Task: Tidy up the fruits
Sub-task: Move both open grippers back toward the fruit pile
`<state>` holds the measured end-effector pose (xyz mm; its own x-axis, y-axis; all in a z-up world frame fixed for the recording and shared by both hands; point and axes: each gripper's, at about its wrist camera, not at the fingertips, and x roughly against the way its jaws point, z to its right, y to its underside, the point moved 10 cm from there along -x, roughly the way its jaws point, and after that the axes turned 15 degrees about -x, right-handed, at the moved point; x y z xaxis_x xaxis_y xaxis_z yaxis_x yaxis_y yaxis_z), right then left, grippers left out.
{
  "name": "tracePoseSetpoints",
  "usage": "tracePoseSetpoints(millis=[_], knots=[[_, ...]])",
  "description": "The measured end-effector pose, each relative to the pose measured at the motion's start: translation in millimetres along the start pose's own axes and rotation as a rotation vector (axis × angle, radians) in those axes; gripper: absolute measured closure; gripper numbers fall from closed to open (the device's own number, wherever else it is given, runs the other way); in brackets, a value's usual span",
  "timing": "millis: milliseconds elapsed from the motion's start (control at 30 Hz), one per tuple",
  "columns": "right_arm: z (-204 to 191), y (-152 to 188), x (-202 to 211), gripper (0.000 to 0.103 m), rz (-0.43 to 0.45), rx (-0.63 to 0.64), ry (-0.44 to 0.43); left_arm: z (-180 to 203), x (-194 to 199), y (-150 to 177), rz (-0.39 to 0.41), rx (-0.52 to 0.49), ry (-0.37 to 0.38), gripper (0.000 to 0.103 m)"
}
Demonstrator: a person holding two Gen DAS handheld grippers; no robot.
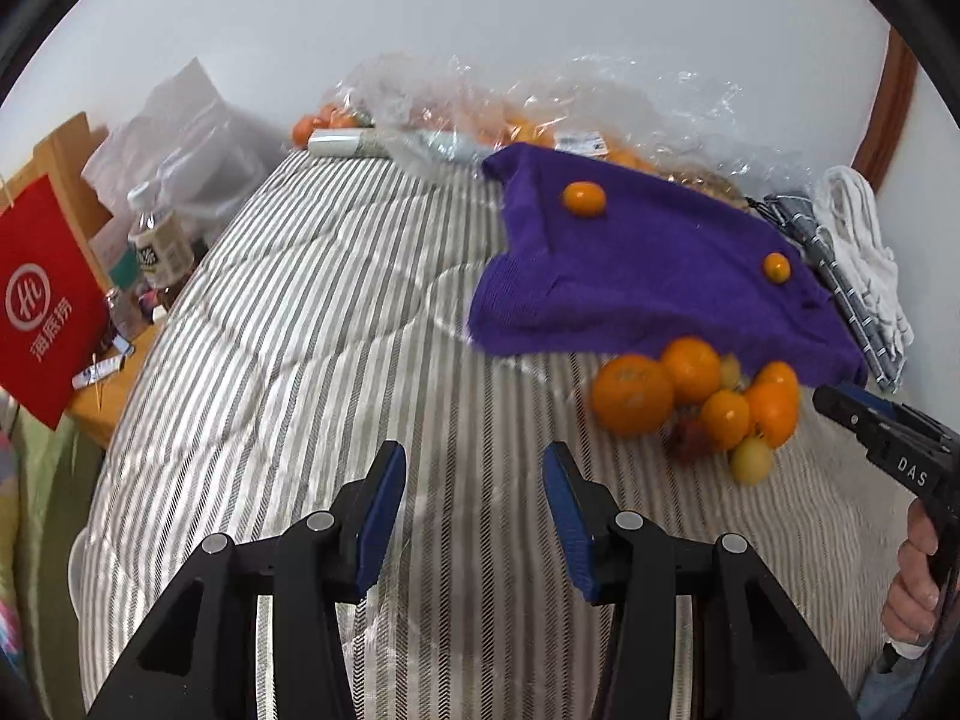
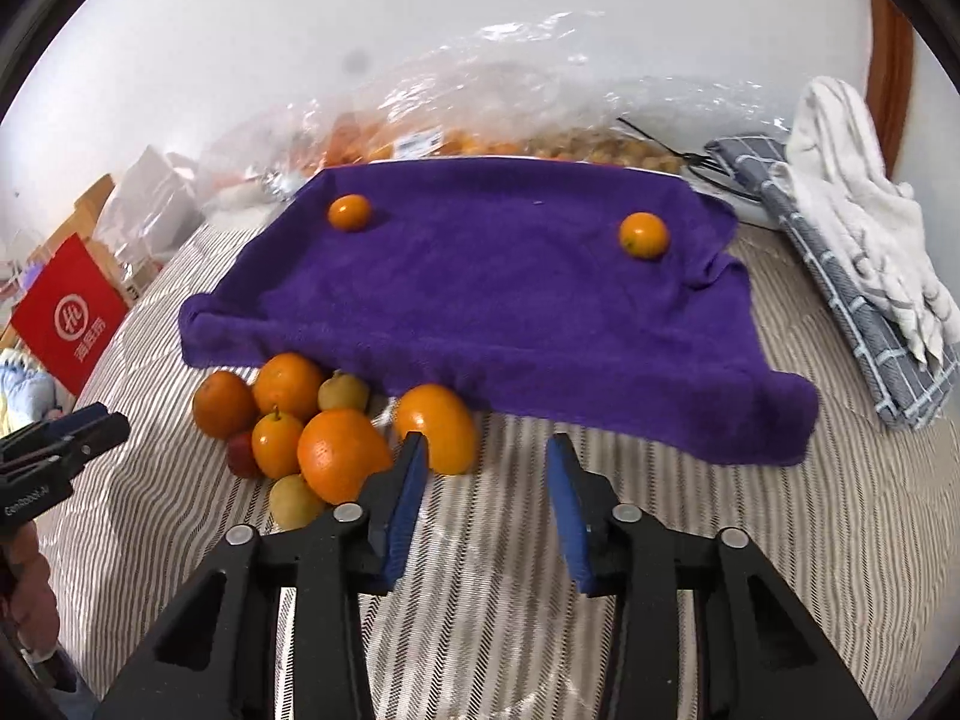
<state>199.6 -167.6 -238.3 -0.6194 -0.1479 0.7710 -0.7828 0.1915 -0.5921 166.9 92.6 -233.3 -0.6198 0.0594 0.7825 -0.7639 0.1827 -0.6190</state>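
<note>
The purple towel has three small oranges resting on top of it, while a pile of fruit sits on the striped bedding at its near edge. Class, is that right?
Not quite. The right wrist view shows two small oranges on the purple towel, one left, one right. The pile of fruit does sit on the striped bedding at its near edge.

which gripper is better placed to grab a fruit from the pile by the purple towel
Right, probably. The right gripper has open, empty jaws almost at an orange in the fruit pile. The left gripper is also open and empty, over bare striped bedding, off to the pile's side.
</note>
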Motion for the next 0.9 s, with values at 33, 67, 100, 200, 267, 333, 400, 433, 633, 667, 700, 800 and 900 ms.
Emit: tracePoseSetpoints(millis=[33, 67, 100, 200, 267, 333, 400, 433, 633, 667, 700, 800, 900], knots=[[-1.1, 0.4, -2.9, 0.070, -0.004, 0.008, 0.002, -0.4, -0.7, 2.0, 0.004, -0.004, -0.007, 0.058], [-2.2, 0.8, -4.6, 0.072, -0.009, 0.011, -0.001, -0.6, -1.4, 3.1, 0.006, -0.009, -0.012, 0.058], [-3.4, 0.9, -6.9, 0.073, -0.018, 0.015, -0.011, -0.7, -2.5, 4.2, 0.007, -0.015, -0.017, 0.058], [-7.4, 4.4, -13.7, 0.074, -0.052, 0.031, -0.038, 0.6, -7.2, 7.9, 0.005, -0.009, -0.003, 0.058], [-9.9, 7.3, -17.5, 0.074, -0.072, 0.044, -0.051, 1.6, -12.3, 11.8, -0.006, 0.003, 0.014, 0.058], [-12.1, 10.0, -22.3, 0.074, -0.094, 0.055, -0.060, 4.1, -18.0, 15.8, -0.019, 0.017, 0.044, 0.058], [-14.7, 11.4, -27.4, 0.073, -0.104, 0.063, -0.066, 4.5, -18.2, 15.2, 0.006, 0.022, 0.048, 0.058], [-16.7, 11.8, -30.6, 0.073, -0.107, 0.068, -0.070, 5.0, -19.1, 15.2, 0.009, 0.022, 0.056, 0.058], [-23.2, 7.7, -40.8, 0.072, -0.115, 0.056, -0.106, 6.0, -19.6, 13.3, 0.024, 0.024, 0.083, 0.057], [-23.4, 6.7, -41.4, 0.073, -0.112, 0.052, -0.108, 5.7, -19.7, 12.9, 0.024, 0.033, 0.093, 0.056], [-23.7, 6.3, -41.3, 0.073, -0.111, 0.055, -0.107, 5.0, -19.9, 12.3, 0.024, 0.038, 0.097, 0.056], [-24.5, 7.5, -38.8, 0.073, -0.079, 0.094, -0.085, 4.4, -21.0, 11.4, 0.037, 0.035, 0.108, 0.056], [-18.2, 10.3, -32.6, 0.073, -0.053, 0.103, -0.055, 7.0, -19.6, 13.7, 0.059, 0.004, 0.094, 0.056]])
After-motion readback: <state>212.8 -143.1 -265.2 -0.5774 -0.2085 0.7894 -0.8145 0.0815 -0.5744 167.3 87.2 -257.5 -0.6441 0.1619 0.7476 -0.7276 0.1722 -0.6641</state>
